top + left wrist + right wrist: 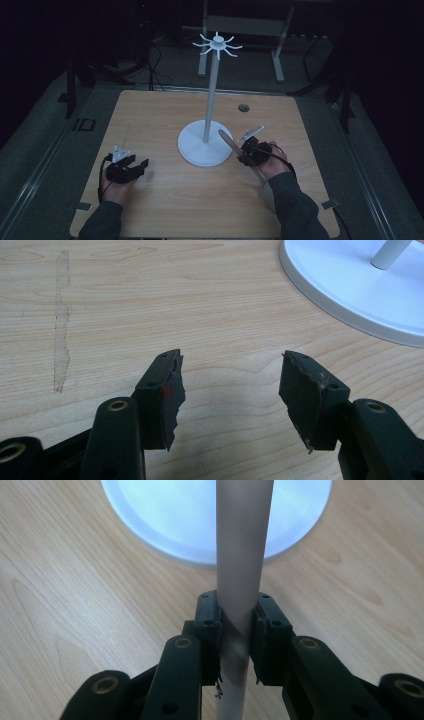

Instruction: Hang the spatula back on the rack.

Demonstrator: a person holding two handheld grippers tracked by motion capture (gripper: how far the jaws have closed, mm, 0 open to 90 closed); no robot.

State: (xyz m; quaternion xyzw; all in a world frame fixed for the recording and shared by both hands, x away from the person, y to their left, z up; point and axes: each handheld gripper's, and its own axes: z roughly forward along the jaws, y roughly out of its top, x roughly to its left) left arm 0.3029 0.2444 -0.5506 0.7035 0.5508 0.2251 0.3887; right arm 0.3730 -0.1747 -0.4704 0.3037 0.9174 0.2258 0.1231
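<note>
On the left of the worktop [160,195], the left hand-held gripper [131,167] is rested low on the wood with its jaws wide apart and nothing between them; the forearm is brought in from the near edge. At the centre, a white stand [206,142] with a round base, tall pole and hooked crown is set upright. To its right, a long pale utensil handle [240,570] is clamped in the right hand-held gripper [245,147], angled up toward the pole, the wrist tilted inward. The smooth handle could be let slip or twist in the narrow pinch, and the stand could be knocked if the tip is swung into the pole.
</note>
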